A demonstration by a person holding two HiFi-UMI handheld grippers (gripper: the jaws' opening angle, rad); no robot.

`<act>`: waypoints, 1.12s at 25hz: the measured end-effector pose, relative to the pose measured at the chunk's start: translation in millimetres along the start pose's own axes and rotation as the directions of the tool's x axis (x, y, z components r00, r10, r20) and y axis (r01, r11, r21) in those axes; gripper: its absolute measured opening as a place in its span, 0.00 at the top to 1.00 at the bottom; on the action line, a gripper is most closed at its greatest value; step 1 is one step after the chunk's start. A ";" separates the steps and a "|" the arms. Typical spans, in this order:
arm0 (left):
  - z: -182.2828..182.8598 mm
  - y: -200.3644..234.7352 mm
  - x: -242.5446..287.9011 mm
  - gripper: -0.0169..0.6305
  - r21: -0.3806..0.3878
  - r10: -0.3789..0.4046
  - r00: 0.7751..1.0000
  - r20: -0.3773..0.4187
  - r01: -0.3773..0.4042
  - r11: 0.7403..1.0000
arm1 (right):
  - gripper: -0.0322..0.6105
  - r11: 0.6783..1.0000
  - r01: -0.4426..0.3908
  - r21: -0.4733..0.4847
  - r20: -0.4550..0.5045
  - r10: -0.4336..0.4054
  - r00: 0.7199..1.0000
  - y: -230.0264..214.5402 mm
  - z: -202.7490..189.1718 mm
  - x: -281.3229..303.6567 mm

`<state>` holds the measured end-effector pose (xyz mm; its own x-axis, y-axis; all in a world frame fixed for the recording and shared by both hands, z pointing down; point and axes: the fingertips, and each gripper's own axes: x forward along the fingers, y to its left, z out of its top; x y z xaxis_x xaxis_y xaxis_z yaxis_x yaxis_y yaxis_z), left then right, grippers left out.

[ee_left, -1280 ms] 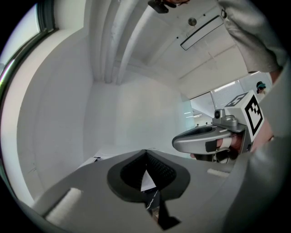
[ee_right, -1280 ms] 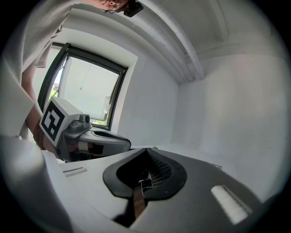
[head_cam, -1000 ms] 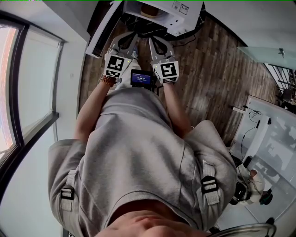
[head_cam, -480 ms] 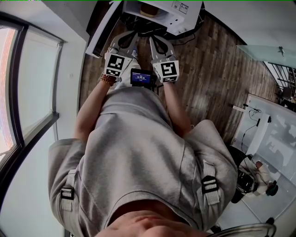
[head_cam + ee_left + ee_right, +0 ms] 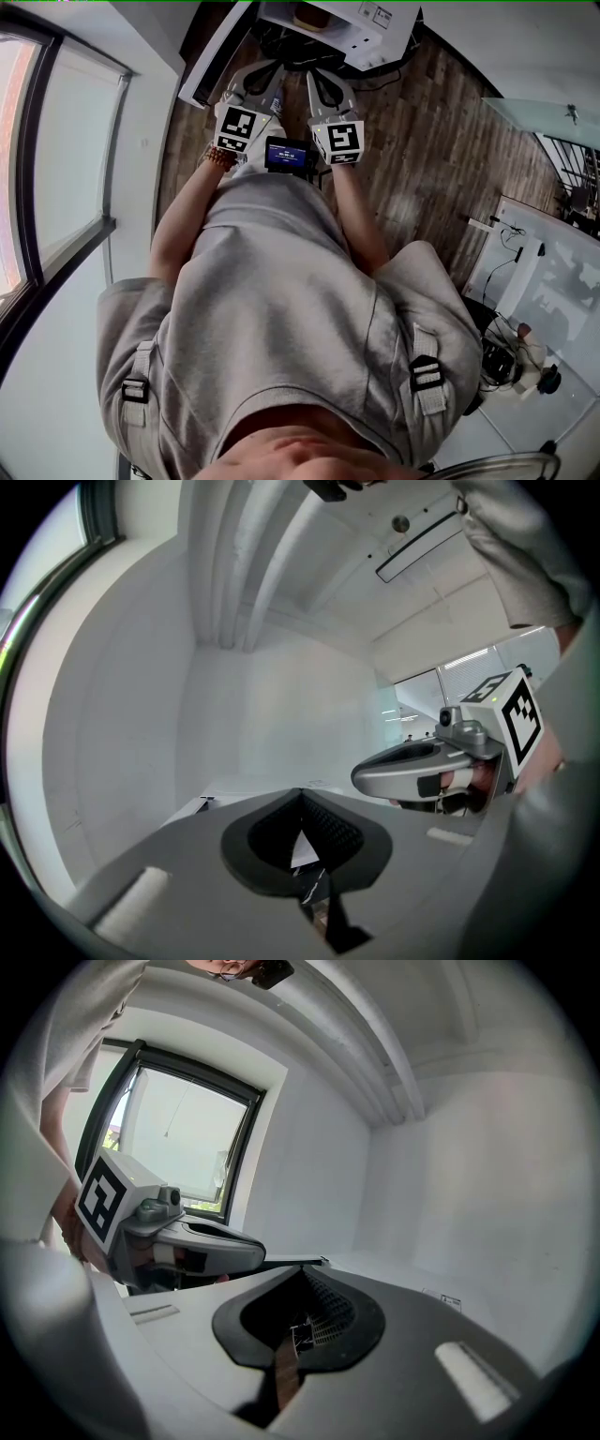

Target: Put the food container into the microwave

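barely anything has shifted since a second ago: left gripper (image 5: 302, 803) and right gripper (image 5: 302, 1279) hang clenched on nothing before the open microwave (image 5: 375, 28), the food container (image 5: 309, 16) inside it, likely light and thin-walled, best pinched at its rim.

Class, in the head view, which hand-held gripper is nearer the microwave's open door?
Left. The left hand-held gripper sits just beside the open door; the right hand-held gripper lies farther to the person's right.
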<state>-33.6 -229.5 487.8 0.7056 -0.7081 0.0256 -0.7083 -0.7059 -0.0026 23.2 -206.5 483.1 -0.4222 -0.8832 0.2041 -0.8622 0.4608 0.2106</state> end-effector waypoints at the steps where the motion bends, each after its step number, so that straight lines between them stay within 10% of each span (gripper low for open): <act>1: 0.4 0.8 -1.2 0.98 -0.001 0.003 1.000 0.000 -0.003 1.000 | 0.93 1.000 -0.003 0.000 0.002 0.003 1.000 1.6 1.3 0.8; 28: 3.0 9.2 -9.2 0.98 0.001 0.062 0.998 0.019 -0.062 0.998 | 0.93 0.998 -0.064 -0.025 -0.026 0.063 0.998 11.7 -10.9 8.6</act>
<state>-46.5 -229.6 484.5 0.6605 -0.7508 0.0059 -0.7508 -0.6605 -0.0051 12.5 -207.7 497.8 -0.4687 -0.8497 0.2414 -0.8259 0.5184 0.2214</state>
